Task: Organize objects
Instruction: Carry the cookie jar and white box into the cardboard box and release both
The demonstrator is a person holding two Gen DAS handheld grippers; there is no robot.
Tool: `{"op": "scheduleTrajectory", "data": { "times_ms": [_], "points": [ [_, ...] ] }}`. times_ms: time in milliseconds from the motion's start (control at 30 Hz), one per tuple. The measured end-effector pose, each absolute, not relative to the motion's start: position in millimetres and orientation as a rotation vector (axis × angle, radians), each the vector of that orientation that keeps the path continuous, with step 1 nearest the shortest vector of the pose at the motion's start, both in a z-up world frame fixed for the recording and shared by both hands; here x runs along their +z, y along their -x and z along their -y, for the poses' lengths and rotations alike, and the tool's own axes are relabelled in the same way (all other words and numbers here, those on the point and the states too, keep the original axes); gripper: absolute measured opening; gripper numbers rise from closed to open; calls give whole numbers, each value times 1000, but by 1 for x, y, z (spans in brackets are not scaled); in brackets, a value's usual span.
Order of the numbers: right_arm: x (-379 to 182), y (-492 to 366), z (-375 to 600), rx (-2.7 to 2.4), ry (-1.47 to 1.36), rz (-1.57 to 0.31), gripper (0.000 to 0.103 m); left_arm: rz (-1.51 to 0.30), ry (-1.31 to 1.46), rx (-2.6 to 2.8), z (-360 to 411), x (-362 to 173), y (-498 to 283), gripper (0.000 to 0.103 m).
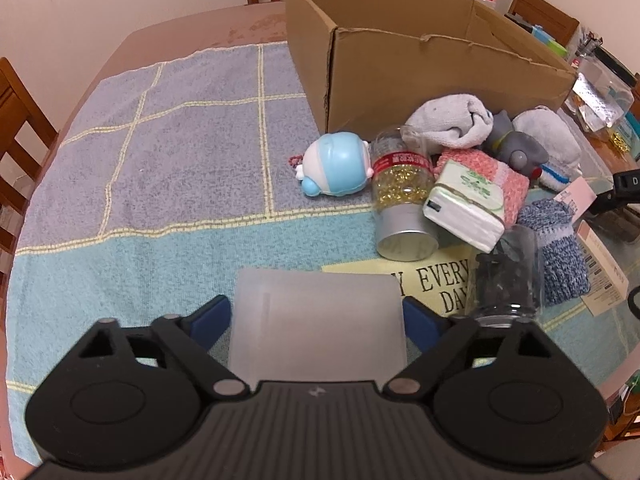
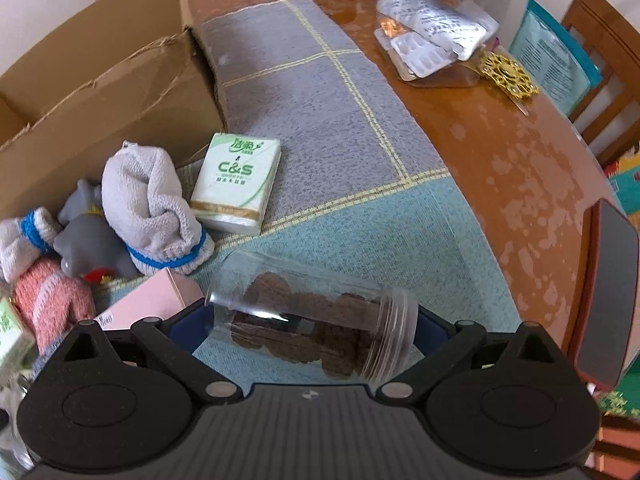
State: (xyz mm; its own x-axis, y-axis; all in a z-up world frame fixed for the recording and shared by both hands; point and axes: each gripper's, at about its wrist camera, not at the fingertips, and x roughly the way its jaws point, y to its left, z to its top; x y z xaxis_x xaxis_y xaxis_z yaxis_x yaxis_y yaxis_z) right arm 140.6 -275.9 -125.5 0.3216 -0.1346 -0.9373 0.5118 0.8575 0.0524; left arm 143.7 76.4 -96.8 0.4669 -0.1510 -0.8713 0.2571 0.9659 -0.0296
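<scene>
My left gripper (image 1: 316, 316) is low over the checked cloth (image 1: 160, 160), shut on a frosted plastic box (image 1: 316, 340); its blue pads (image 1: 214, 318) sit against both sides of the box. In the right wrist view, a clear jar (image 2: 280, 304) of brown lumps lies slanted on the cloth between the fingers of my right gripper (image 2: 310, 322). The jaws stand wide, and the jar's ends are close to the pads. An open cardboard box (image 1: 400, 68) stands at the back. A heap lies before it: blue-white toy (image 1: 336, 168), capsule bottle (image 1: 400, 196), tissue pack (image 1: 464, 208), rolled socks (image 1: 448, 124).
A grey toy (image 2: 88, 240), a pink knit (image 2: 48, 304), a pink carton (image 2: 152, 300) and a second tissue pack (image 2: 236, 184) lie left of the right gripper. A phone (image 2: 608, 300) and blister packs (image 2: 432, 40) rest on the bare wood. Chairs ring the table.
</scene>
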Motion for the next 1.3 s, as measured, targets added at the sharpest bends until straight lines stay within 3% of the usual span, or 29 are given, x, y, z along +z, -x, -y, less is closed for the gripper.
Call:
{"op": "scheduleTrajectory", "data": {
  "times_ms": [533,900,1300],
  "points": [
    [-96,-141,278,-308,-222,-1186,102,-1085,-145,-307,-76,-79,-153,82],
    [-32,-155,269,-124,-118,-1095,102,-998,-195,-340,-65,-7,-184,82],
    [23,-233,241,72,-53,-894,102,-813,-160,-383,1,52,-281,82]
  ]
}}
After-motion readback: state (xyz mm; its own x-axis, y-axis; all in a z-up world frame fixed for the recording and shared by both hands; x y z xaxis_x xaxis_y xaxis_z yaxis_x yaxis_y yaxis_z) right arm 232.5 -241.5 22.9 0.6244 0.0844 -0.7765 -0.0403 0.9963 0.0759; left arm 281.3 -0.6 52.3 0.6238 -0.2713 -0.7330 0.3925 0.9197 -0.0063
